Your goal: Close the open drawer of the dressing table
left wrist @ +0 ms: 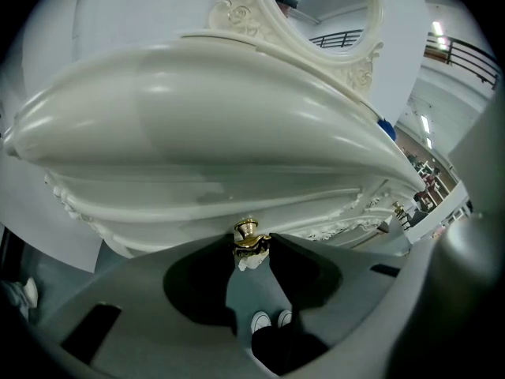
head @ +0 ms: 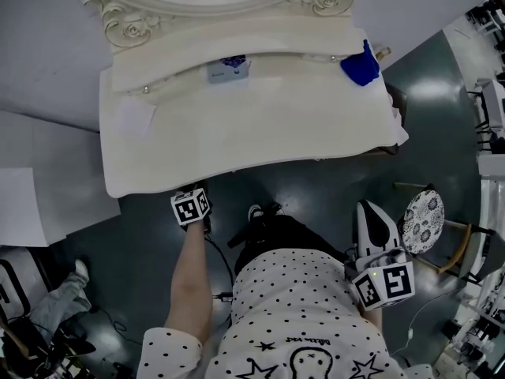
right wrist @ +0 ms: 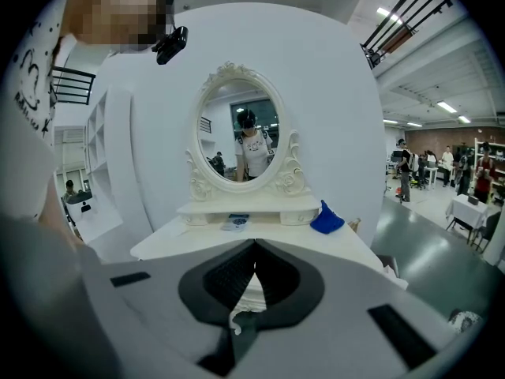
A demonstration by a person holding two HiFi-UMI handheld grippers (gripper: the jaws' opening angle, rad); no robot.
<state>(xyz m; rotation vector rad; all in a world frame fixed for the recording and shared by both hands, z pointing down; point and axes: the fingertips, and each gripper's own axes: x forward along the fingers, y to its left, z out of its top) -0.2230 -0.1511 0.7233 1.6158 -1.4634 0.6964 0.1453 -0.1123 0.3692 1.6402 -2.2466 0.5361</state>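
The white dressing table (head: 237,140) stands in front of me, its oval mirror (right wrist: 237,136) at the back. My left gripper (head: 196,191) reaches under the table's front edge. In the left gripper view the carved drawer front (left wrist: 197,196) sits under the tabletop's overhang. Its gold knob (left wrist: 247,232) lies between the tips of my left gripper (left wrist: 248,240), which press on it from both sides. My right gripper (head: 368,210) is held back beside my body, away from the table. In its own view the right gripper (right wrist: 253,248) has its tips together with nothing between them.
A blue cloth (head: 360,65) and a small printed packet (head: 229,70) lie at the back of the tabletop. A second gold knob (left wrist: 398,209) shows further right on the table's front. A round patterned stool (head: 424,221) stands at the right, white boards (head: 31,188) at the left.
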